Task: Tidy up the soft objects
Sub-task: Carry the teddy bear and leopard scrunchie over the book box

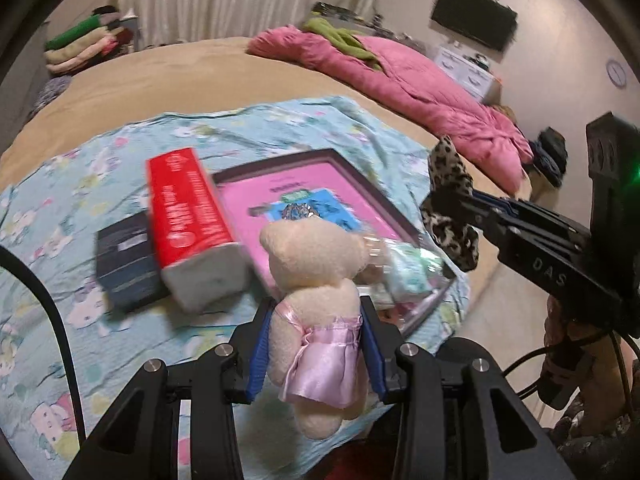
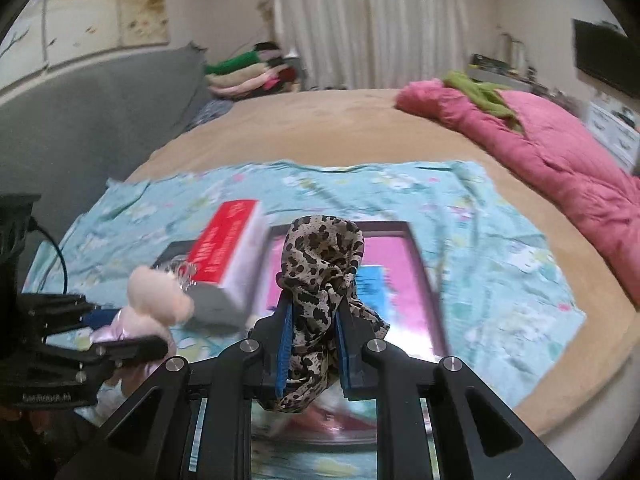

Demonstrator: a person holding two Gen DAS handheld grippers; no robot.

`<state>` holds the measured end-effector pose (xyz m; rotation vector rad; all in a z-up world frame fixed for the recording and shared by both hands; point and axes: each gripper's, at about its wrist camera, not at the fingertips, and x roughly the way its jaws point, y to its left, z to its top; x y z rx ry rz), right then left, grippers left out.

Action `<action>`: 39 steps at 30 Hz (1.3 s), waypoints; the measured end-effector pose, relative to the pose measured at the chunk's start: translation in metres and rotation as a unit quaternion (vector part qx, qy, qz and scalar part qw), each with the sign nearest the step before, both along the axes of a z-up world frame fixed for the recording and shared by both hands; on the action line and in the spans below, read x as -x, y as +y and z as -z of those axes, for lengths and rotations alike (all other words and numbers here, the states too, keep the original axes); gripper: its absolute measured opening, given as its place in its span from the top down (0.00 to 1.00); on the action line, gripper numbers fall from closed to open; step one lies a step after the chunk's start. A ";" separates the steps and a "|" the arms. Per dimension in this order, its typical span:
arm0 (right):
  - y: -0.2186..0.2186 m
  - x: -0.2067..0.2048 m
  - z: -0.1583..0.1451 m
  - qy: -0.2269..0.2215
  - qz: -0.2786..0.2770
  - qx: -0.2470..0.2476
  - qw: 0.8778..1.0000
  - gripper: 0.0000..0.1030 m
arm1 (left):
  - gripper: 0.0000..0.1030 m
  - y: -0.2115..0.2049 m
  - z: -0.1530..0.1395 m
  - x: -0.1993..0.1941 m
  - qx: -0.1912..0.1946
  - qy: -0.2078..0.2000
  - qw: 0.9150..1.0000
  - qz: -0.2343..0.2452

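My left gripper (image 1: 316, 316) is shut on a cream teddy bear (image 1: 316, 264) in a pink satin dress, held above the light blue patterned cloth (image 1: 80, 184). The bear also shows at the left of the right wrist view (image 2: 156, 292). My right gripper (image 2: 310, 304) is shut on a leopard-print cloth (image 2: 320, 252), held up over the pink-lined tray (image 2: 400, 248). From the left wrist view the right gripper (image 1: 448, 200) and the leopard cloth (image 1: 448, 164) are at the right. The tray (image 1: 320, 176) holds a clear packet of soft items (image 1: 404, 268).
A red-and-white tissue pack (image 1: 192, 216) leans on a dark box (image 1: 124, 256) left of the tray. A pink quilt (image 1: 420, 80) with a green cloth (image 1: 344, 36) lies at the bed's far right. Folded clothes (image 1: 84, 44) are stacked far left.
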<state>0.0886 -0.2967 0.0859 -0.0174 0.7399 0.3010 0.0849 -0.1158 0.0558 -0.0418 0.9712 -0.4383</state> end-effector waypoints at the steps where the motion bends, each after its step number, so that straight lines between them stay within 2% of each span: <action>1: -0.007 0.000 0.001 0.000 0.006 -0.005 1.000 0.82 | 0.61 -0.006 0.002 -0.001 -0.004 0.002 1.000 0.003; 8: -0.038 0.000 0.015 0.008 0.030 -0.033 0.999 0.82 | 0.61 -0.047 0.023 -0.020 -0.051 0.027 0.998 0.004; 14: -0.046 -0.002 0.026 0.011 0.036 -0.041 0.998 0.82 | 0.61 -0.062 0.045 -0.037 -0.067 0.047 0.997 0.004; 17: -0.052 -0.007 0.032 0.015 0.044 -0.043 0.998 0.82 | 0.60 -0.068 0.048 -0.041 -0.076 0.042 0.996 0.008; 30: -0.070 -0.034 0.063 0.057 0.067 -0.057 0.994 0.81 | 0.60 -0.088 0.057 -0.058 -0.061 0.057 0.996 0.027; 39: -0.069 -0.053 0.071 0.060 0.068 -0.062 0.994 0.81 | 0.60 -0.095 0.066 -0.066 -0.054 0.064 0.996 0.034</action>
